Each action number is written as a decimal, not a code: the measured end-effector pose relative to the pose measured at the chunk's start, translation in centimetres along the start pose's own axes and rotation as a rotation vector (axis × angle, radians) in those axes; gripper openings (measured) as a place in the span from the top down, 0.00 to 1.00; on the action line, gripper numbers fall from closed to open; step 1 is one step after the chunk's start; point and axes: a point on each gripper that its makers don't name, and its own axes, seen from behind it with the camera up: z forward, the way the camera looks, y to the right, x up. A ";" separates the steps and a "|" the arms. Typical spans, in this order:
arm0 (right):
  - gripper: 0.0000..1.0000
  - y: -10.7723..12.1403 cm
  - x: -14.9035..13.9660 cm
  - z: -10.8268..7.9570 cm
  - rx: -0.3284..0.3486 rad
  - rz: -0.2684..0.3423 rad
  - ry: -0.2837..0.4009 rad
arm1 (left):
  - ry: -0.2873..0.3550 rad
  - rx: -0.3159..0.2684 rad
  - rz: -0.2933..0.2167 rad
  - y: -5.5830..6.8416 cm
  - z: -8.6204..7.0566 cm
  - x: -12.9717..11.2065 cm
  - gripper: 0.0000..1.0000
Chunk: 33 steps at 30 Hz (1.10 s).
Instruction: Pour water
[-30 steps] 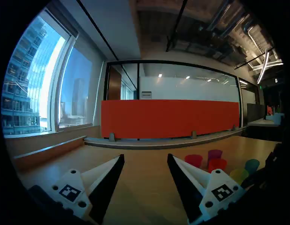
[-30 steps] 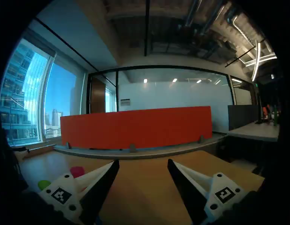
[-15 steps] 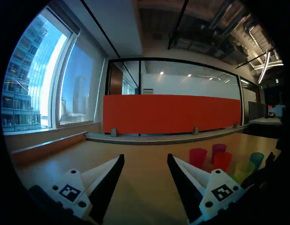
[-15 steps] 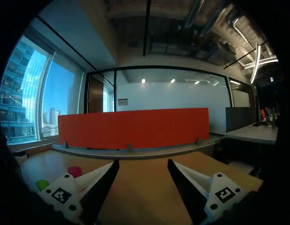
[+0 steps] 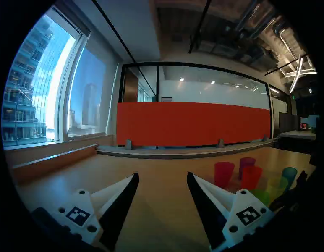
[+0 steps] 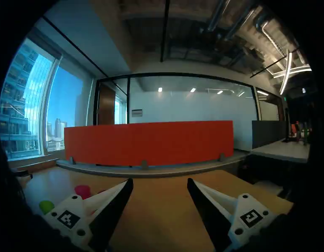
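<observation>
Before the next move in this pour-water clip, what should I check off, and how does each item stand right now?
1. Left gripper open, nothing between its fingers: ok.
2. Right gripper open, nothing between its fingers: ok.
3. Coloured cups standing upright on the table: ok.
4. A cup lined up between either gripper's fingers: not ok. In the left gripper view the cups sit off to the right, and in the right gripper view the pink cup sits off to the left.
5. Which cup holds water: cannot tell.
</observation>
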 end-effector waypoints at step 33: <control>0.01 -0.6 0.1 -0.5 0.022 -0.022 0.008 | -0.025 0.003 0.017 -0.2 0.1 -0.7 0.16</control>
